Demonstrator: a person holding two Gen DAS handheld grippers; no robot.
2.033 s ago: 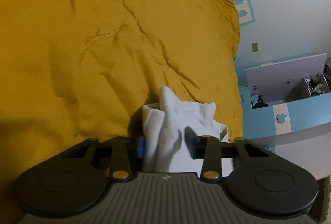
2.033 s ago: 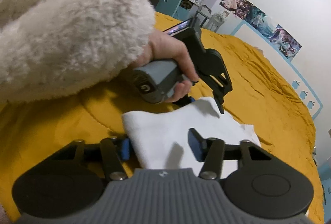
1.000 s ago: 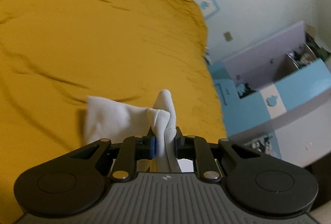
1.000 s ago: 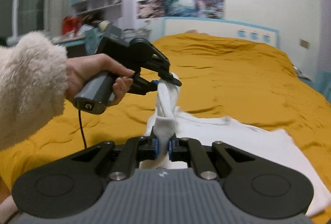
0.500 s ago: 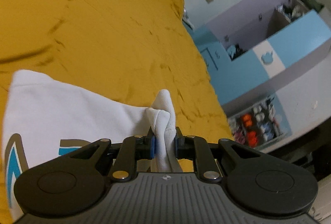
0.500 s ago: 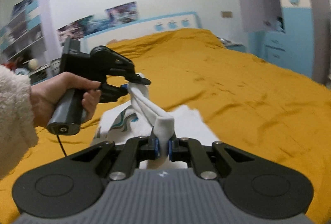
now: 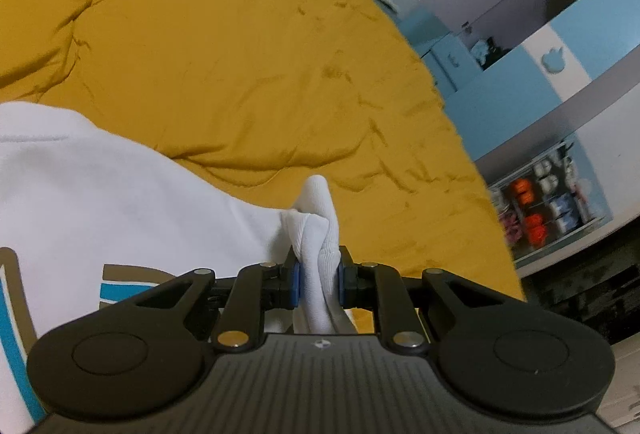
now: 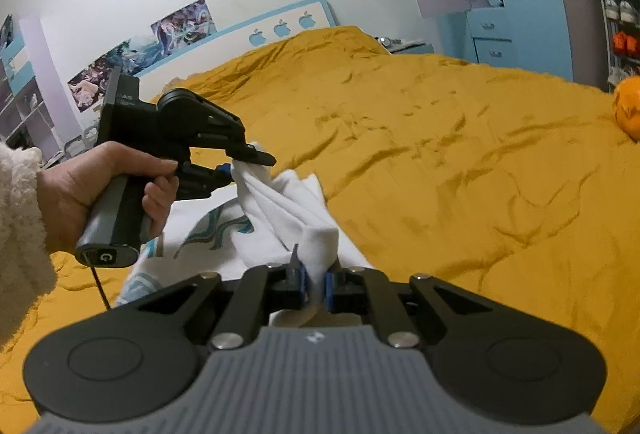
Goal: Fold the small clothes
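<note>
A small white garment (image 7: 120, 201) with a blue and brown print lies on the mustard bedspread (image 7: 224, 45). My left gripper (image 7: 318, 280) is shut on a bunched ribbed edge of it, which sticks up between the blue pads. In the right wrist view the garment (image 8: 280, 209) is stretched between both tools: my right gripper (image 8: 316, 284) is shut on one corner near the camera, and the left gripper (image 8: 240, 163), held by a hand in a fluffy sleeve, pinches the other corner higher up. The printed side faces up.
The mustard bedspread (image 8: 460, 153) spreads wide to the right and far side. An orange round object (image 8: 628, 109) lies at the bed's right edge. Blue and white cupboards (image 7: 540, 45) and shelves stand past the bed's edge. A headboard (image 8: 256, 29) with apple shapes backs the bed.
Both grippers closed on the garment's corners, lifted it and swung it sideways across the bed. It has turned over, and its printed side now shows.
</note>
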